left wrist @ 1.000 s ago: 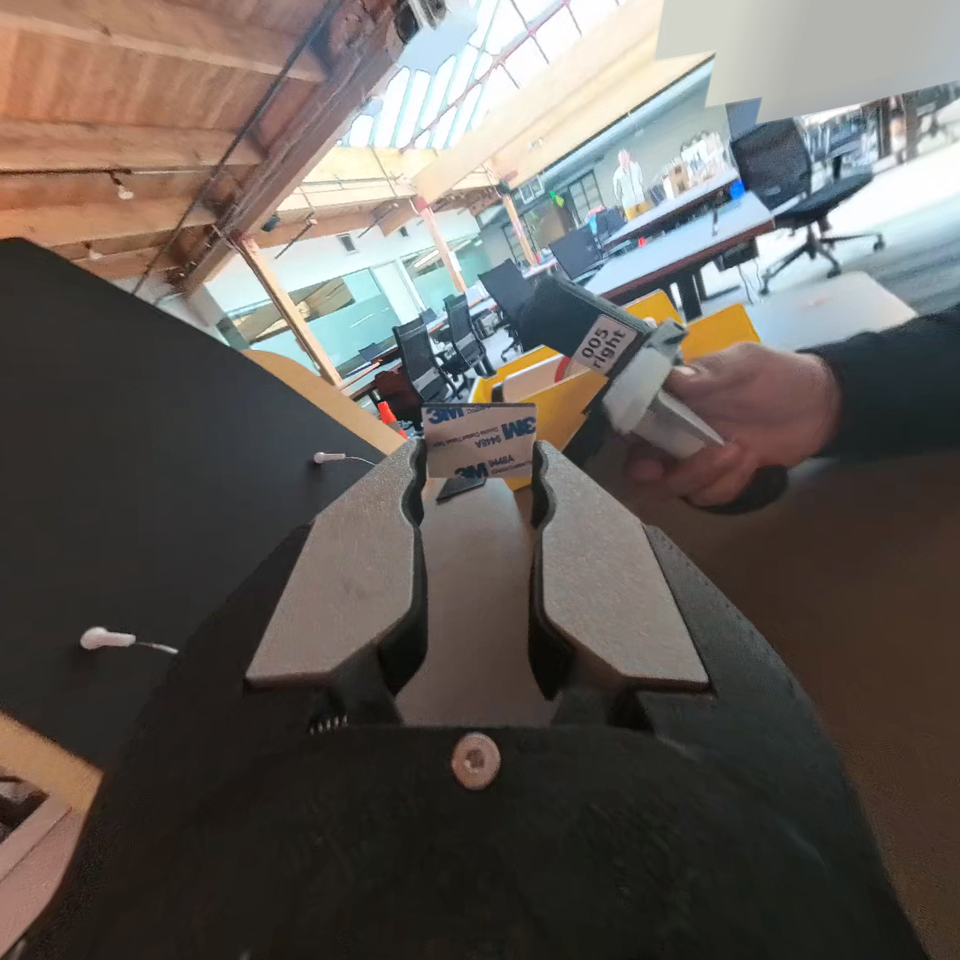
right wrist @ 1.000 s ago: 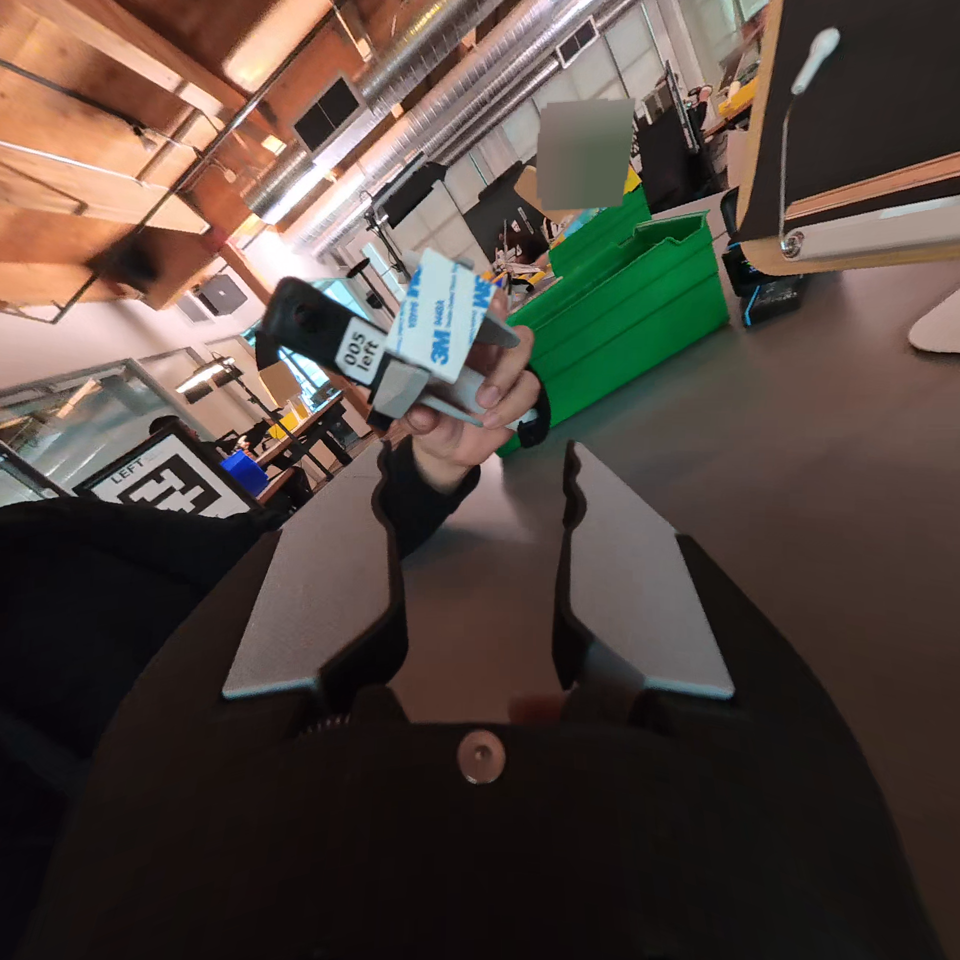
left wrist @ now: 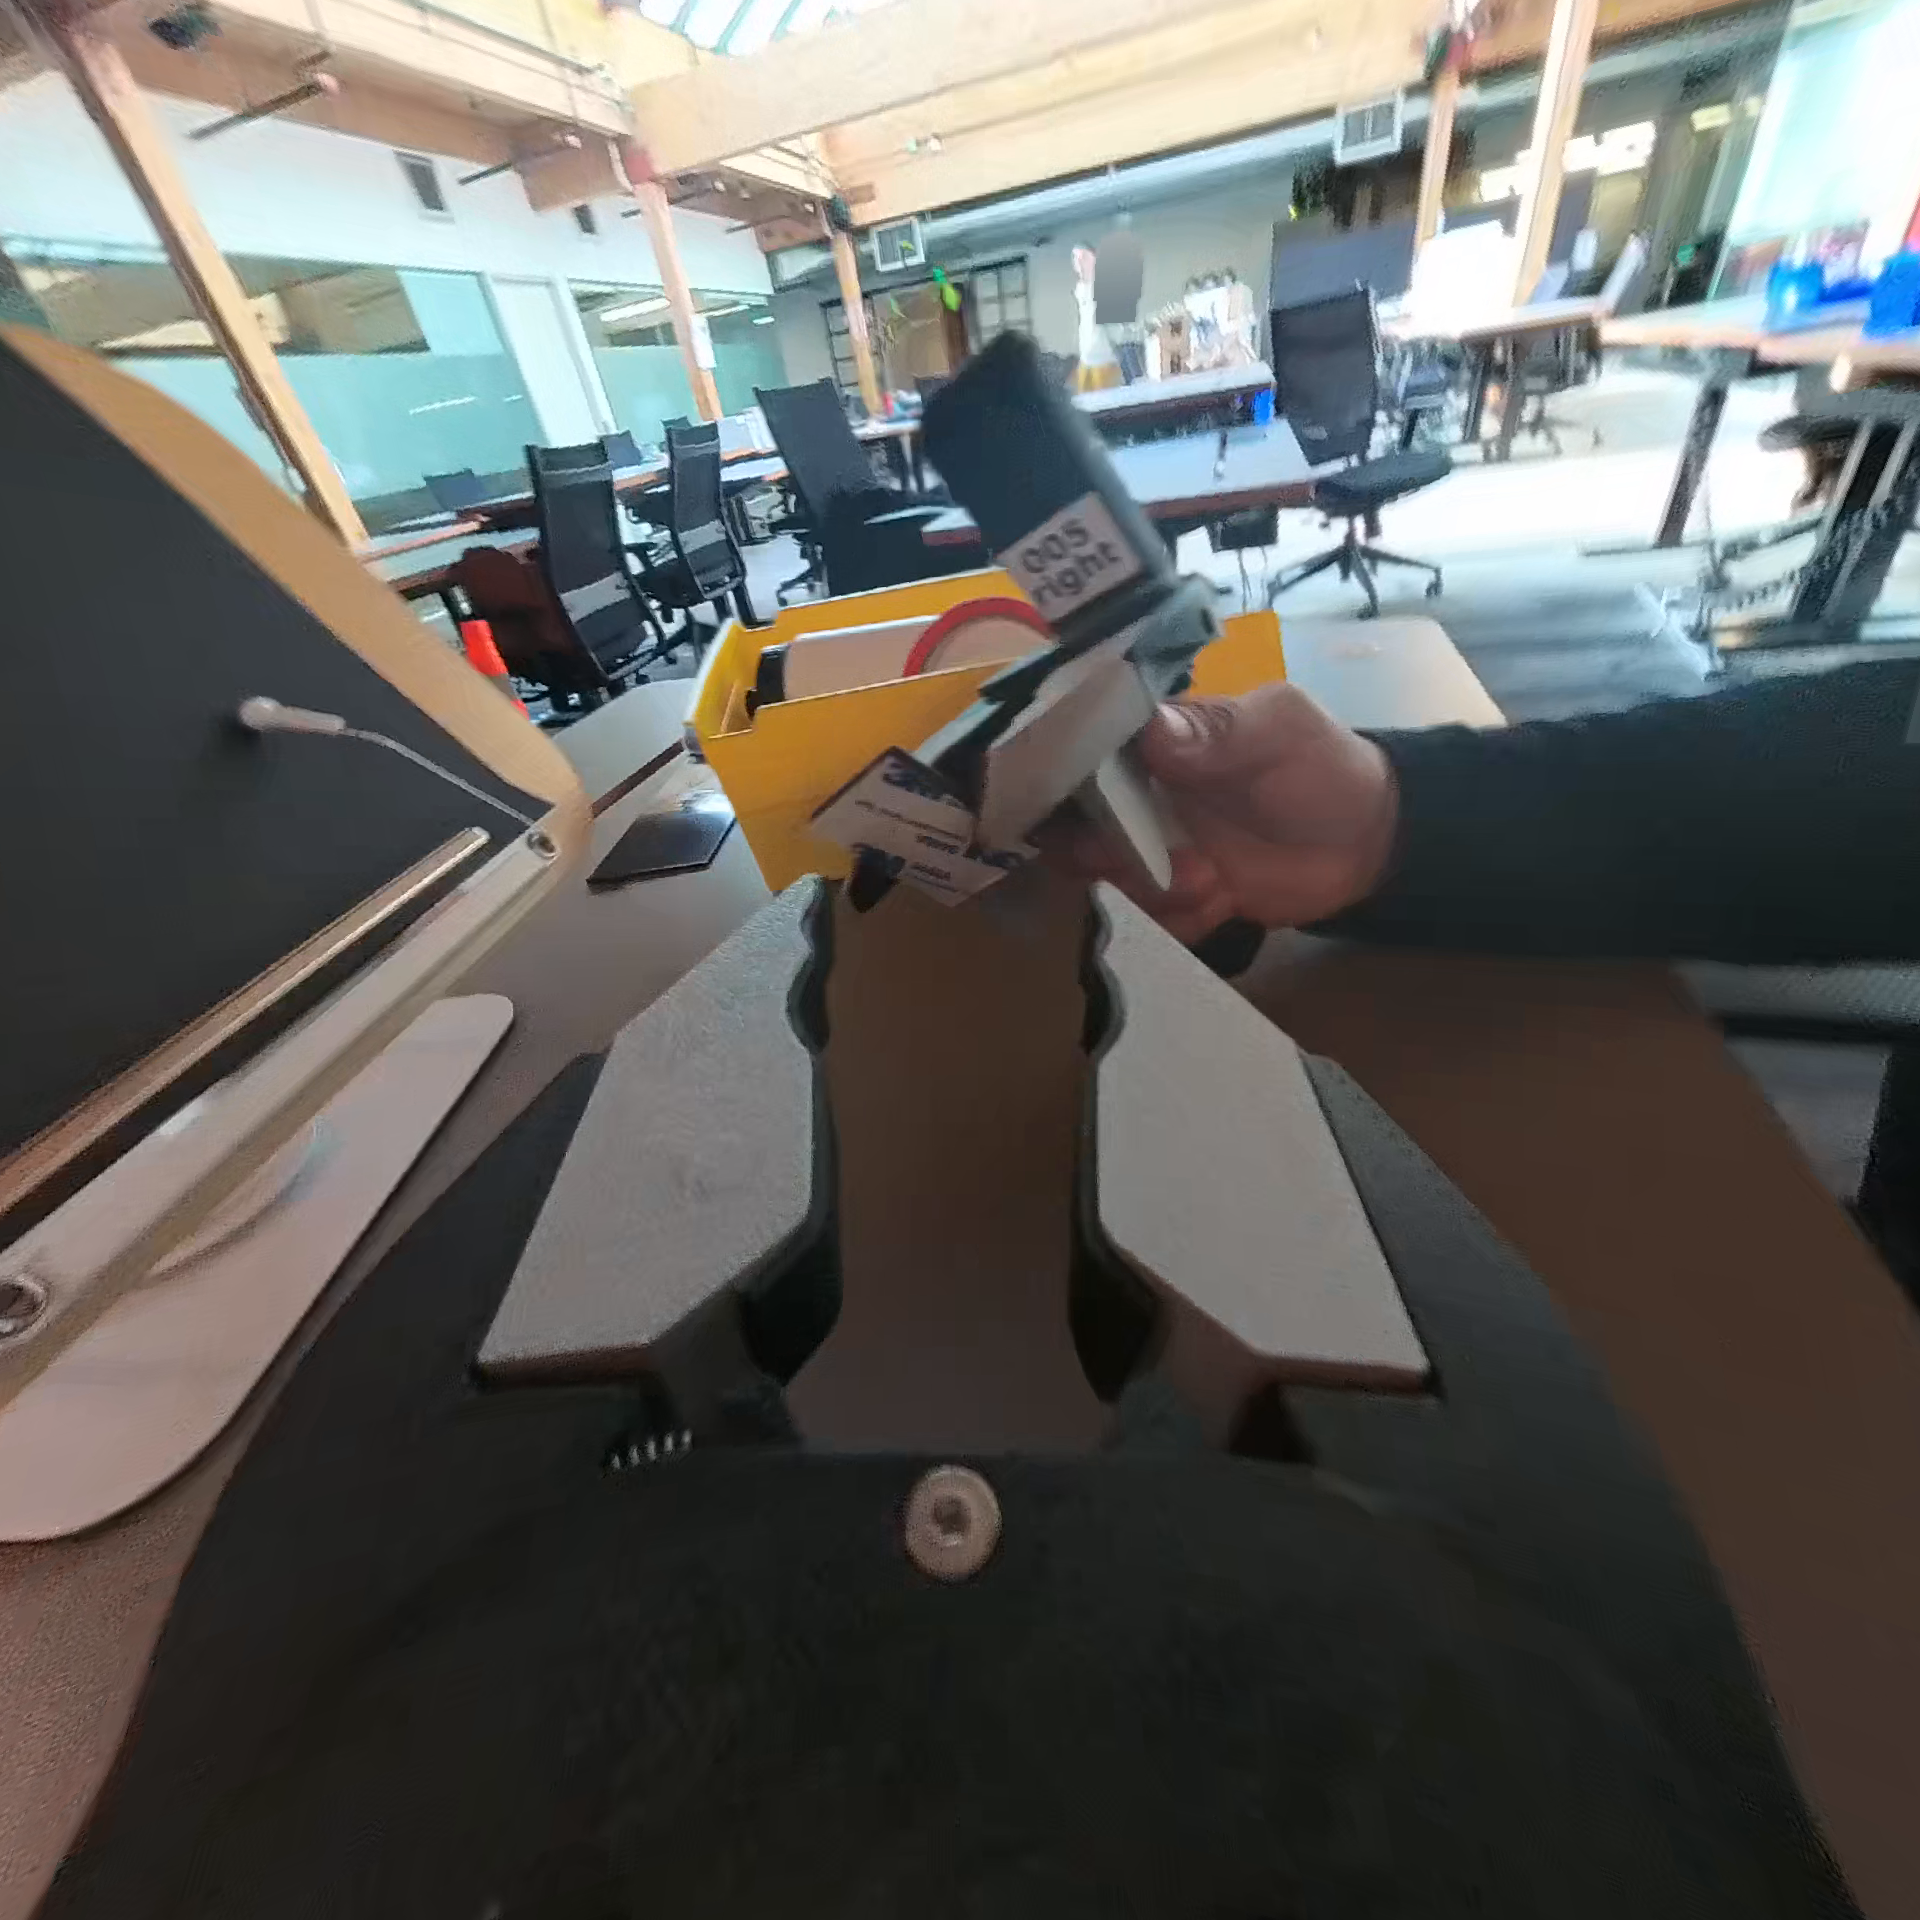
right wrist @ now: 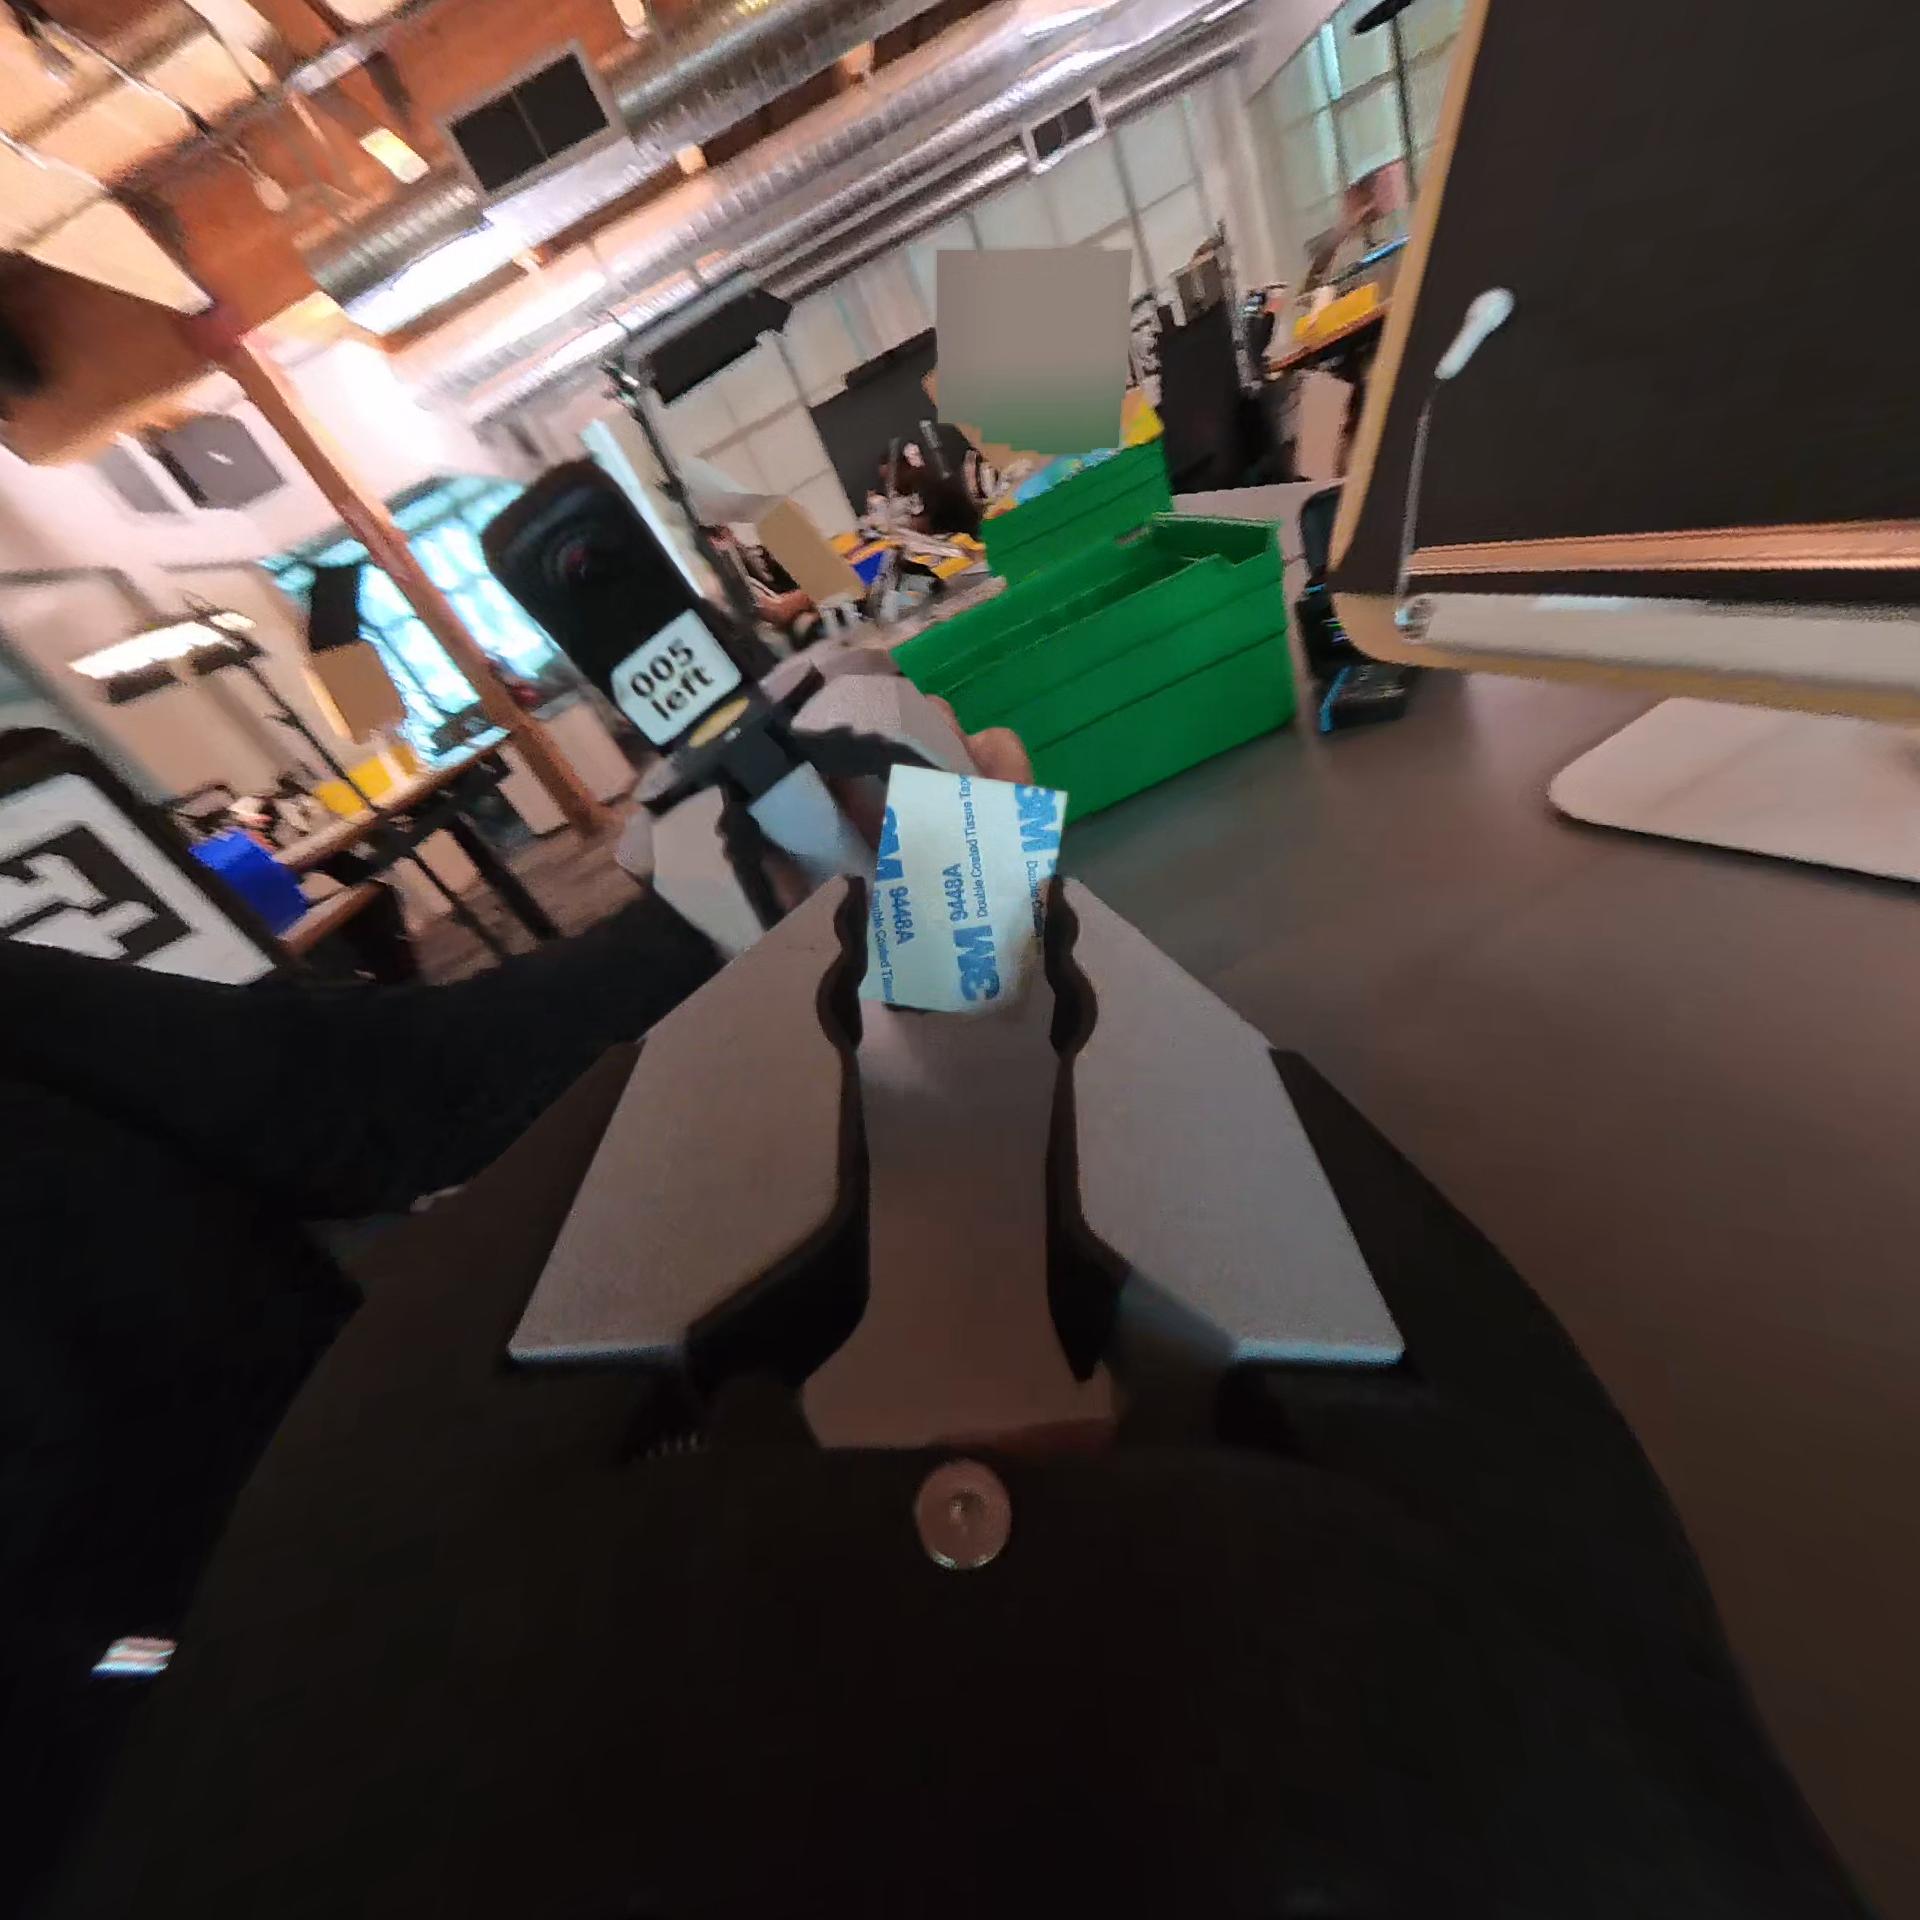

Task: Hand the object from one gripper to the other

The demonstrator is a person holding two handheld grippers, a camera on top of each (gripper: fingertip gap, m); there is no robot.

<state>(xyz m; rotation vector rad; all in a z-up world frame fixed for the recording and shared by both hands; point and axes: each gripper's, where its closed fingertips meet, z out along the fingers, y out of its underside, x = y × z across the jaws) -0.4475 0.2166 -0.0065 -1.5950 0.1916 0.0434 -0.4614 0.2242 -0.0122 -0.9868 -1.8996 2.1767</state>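
**Left wrist view.** The left gripper [left wrist: 956,914] is seen with its jaws released. Only the brown tabletop [left wrist: 1507,1143] shows through the wide gap between its grey fingers. A second ago the small white adhesive pad with blue printing [left wrist: 909,831] was pinched at these fingertips. It is now carried just ahead of them by the right gripper [left wrist: 982,800], which is held in the person's right hand [left wrist: 1257,821]. The pad appears clear of the left fingertips, though blur leaves the margin uncertain. A yellow plastic bin [left wrist: 790,790] stands on the table behind the pad. A black panel with a wooden edge [left wrist: 156,675] leans at the left.

**Right wrist view.** The pad [right wrist: 966,862] is gripped between the right gripper's [right wrist: 956,904] fingertips. Its two side edges are pressed against the inner faces, and its sheet is slightly bowed. A second ago these jaws were spread wider and empty, with the pad held well ahead of them. The left gripper [right wrist: 769,862] is seen just beyond and to the left, with its fingers parted and empty. Stacked green plastic bins [right wrist: 1122,665] stand farther back on the table.

**Meaning for the task.** The pad has passed from the left gripper to the right, so the hand-over is judged essentially done. What remains is for the two grippers to be drawn apart. Because the thin pad is held only by its edges, it could buckle or slip if squeezed harder or jolted.
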